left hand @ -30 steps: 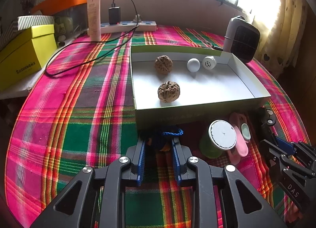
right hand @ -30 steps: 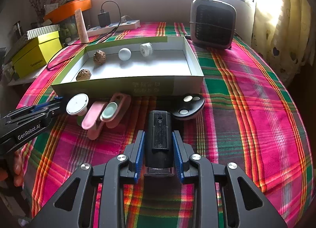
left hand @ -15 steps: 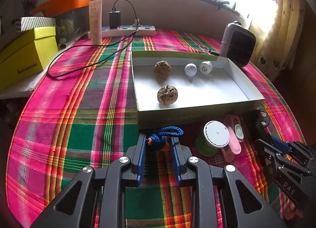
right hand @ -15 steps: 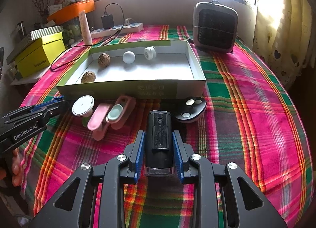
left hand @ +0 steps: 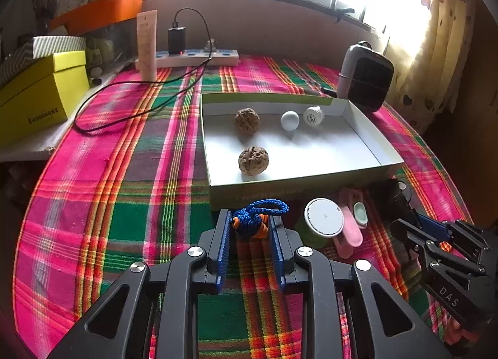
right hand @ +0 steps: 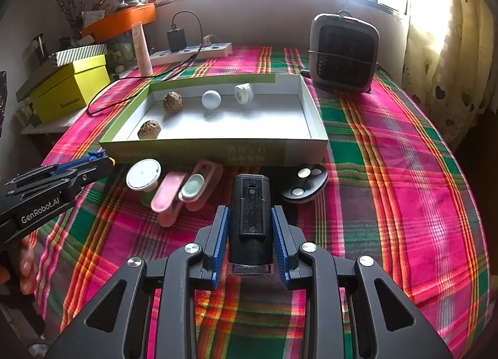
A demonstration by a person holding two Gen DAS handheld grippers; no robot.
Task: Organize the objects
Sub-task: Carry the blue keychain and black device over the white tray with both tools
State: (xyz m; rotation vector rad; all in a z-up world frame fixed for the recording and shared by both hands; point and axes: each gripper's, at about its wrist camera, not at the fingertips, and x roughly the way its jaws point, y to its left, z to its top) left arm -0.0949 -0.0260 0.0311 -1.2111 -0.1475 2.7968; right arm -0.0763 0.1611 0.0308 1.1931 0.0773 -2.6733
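**Both grippers loaded, just short of the tray**

The left gripper (left hand: 250, 228) is clamped on a small blue knotted cord charm (left hand: 253, 220) with orange beads; its loop pokes out past the fingertips, toward the near wall of the tray. The right gripper (right hand: 250, 228) grips a black rectangular device (right hand: 251, 212) lengthwise between its blue pads, the device's far end reaching past the fingertips and its near end resting low between them.

Just beyond both grippers, on the plaid tablecloth (left hand: 124, 178), a row of loose things lies along the front wall of the shallow white tray (right hand: 214, 149): a green cup with a white round lid (right hand: 143, 174), a pink clip-like holder (right hand: 174, 191) with a small pale-green cap (right hand: 192, 185) lying on it, and a black oval remote (right hand: 303, 183) with light buttons, just beside the far end of the held device.

Inside the tray are two walnuts (left hand: 247, 121), one near the front left corner and one farther back, then a white ball (left hand: 290, 120) and a small white plug-like cylinder (left hand: 312, 115) along the back wall, all apart from each other.

Behind the tray stand a small dark heater (right hand: 344, 52) at the right, a power strip (right hand: 191, 52) with a black charger plugged in, an upright cream tube (left hand: 147, 44), and a yellow box (left hand: 37, 97) off the table's left edge.
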